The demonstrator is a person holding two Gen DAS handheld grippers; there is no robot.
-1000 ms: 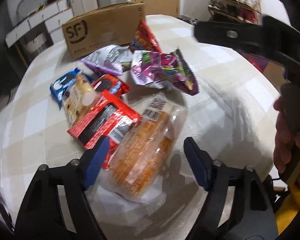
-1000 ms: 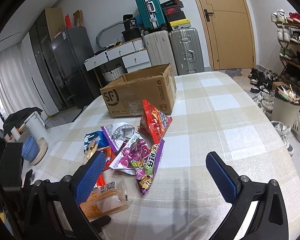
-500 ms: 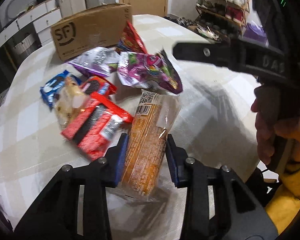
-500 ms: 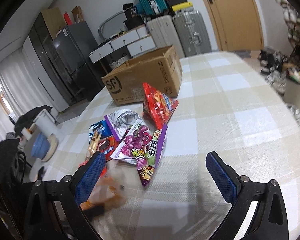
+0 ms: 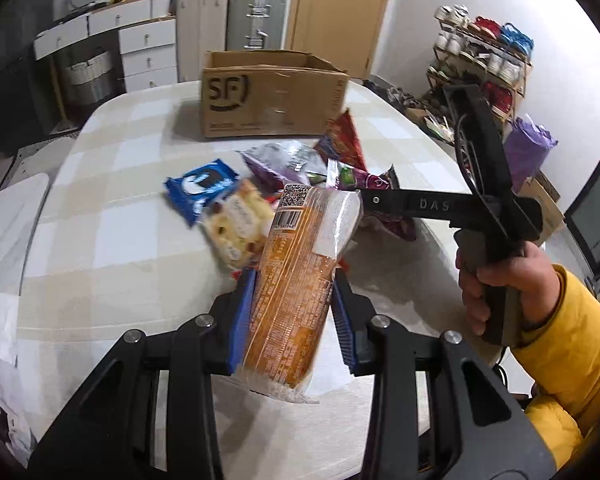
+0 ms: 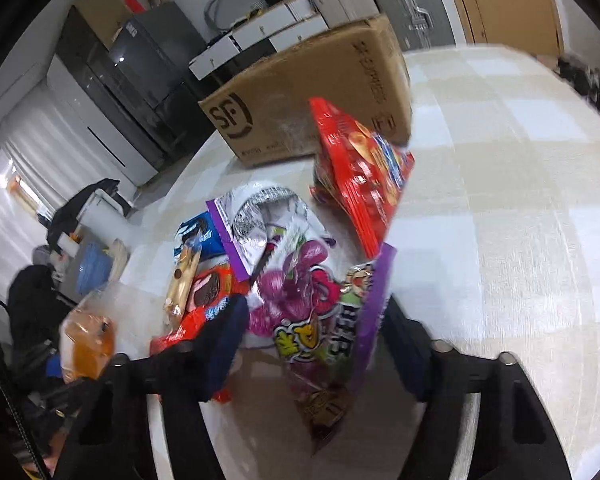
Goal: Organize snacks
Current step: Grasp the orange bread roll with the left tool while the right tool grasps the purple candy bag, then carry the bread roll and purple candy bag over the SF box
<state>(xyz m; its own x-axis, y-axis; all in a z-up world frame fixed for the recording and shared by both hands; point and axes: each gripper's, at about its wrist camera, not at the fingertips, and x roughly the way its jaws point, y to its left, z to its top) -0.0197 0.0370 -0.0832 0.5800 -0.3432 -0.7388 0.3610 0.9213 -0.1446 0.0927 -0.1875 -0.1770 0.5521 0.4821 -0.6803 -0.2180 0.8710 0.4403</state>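
My left gripper (image 5: 294, 282) is shut on a clear packet of orange snacks (image 5: 300, 240) and holds it tilted above the checked table (image 5: 112, 236). That packet also shows at the left edge of the right wrist view, orange packet (image 6: 88, 340). My right gripper (image 6: 316, 336) is low over the snack pile, its jaws closing on a purple grape candy bag (image 6: 300, 300), with both pads against the bag's sides. A red bag (image 6: 360, 172) leans behind it. An open cardboard box (image 5: 272, 100) stands at the far end.
On the table lie a blue cookie pack (image 5: 202, 190), a pale biscuit pack (image 5: 240, 228), a silver and purple bag (image 6: 260, 216) and a red cookie pack (image 6: 204, 300). A hand in a yellow sleeve (image 5: 500, 292) grips the right tool. Suitcases, drawers and a shoe rack ring the room.
The left gripper closed on the orange packet and lifted it off the table. The right gripper came down over the purple bag and its jaws drew in from wide open.
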